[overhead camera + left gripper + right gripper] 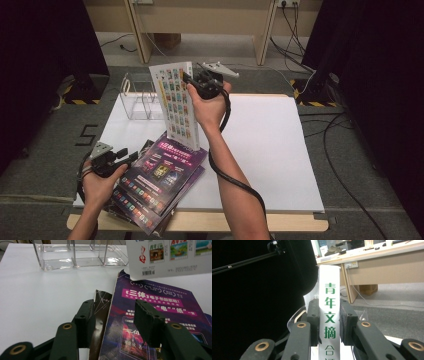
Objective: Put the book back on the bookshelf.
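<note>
My right gripper (pixel 187 80) holds a white book (pixel 177 100) with rows of small colour pictures upright above the table's back middle. In the right gripper view the jaws (pixel 329 322) are shut on its white spine (pixel 329 290) with green characters. A purple book (pixel 165 167) tops a slanted stack at the front left. My left gripper (pixel 133 156) is low at the stack's left edge. Its jaws (pixel 113 317) stand open, apart from the purple cover (pixel 155 302) and a dark book (pixel 101 305) under it. The white book's lower corner (pixel 170 257) hangs above the stack.
A clear acrylic rack (pixel 137 100) with dividers (pixel 75 257) stands at the back left of the white tabletop (pixel 270 150). Cables (pixel 340 165) run over the floor on the right. Wooden desk legs (pixel 262 35) and black curtains stand behind.
</note>
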A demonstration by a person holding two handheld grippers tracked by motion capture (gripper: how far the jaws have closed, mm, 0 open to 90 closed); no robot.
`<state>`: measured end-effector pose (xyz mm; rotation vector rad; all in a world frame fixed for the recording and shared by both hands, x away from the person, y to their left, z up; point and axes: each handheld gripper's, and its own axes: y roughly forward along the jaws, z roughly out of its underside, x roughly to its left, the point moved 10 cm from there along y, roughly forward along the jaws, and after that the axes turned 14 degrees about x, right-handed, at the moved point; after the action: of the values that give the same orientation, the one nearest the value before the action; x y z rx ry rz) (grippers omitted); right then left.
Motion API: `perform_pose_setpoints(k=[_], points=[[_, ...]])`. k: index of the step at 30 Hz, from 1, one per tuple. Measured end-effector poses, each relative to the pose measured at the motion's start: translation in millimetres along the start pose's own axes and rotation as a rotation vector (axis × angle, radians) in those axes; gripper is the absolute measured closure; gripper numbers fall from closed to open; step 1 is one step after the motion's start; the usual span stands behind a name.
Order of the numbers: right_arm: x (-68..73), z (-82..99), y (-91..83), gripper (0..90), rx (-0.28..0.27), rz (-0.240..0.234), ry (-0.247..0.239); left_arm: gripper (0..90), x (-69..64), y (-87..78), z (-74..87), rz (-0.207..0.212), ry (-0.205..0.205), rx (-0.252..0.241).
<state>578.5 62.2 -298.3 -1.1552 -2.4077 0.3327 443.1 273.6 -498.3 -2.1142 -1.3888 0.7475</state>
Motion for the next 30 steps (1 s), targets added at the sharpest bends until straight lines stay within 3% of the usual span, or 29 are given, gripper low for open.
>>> perform_pose_setpoints(k=[10, 16, 24, 30], points=[[-17.0, -13.6, 12.3, 74.3, -0.022, 0.033, 0.031, 50.4, 3.5, 1.0, 2.9, 0.001, -0.010, 0.003], [-20.9, -18.1, 20.7, 74.3, -0.048, 0.114, 0.007, 50.4, 2.3, 1.8, 2.7, 0.005, -0.007, 0.006], [-12.8, -20.7, 39.7, 74.2, -0.042, 0.123, -0.007, 50.4, 2.7, 1.6, 3.6, 0.006, -0.008, 0.006], [-9.5, -25.7, 40.8, 74.3, -0.050, 0.113, -0.006, 50.4, 4.7, 0.9, 3.4, 0.005, -0.010, 0.003]])
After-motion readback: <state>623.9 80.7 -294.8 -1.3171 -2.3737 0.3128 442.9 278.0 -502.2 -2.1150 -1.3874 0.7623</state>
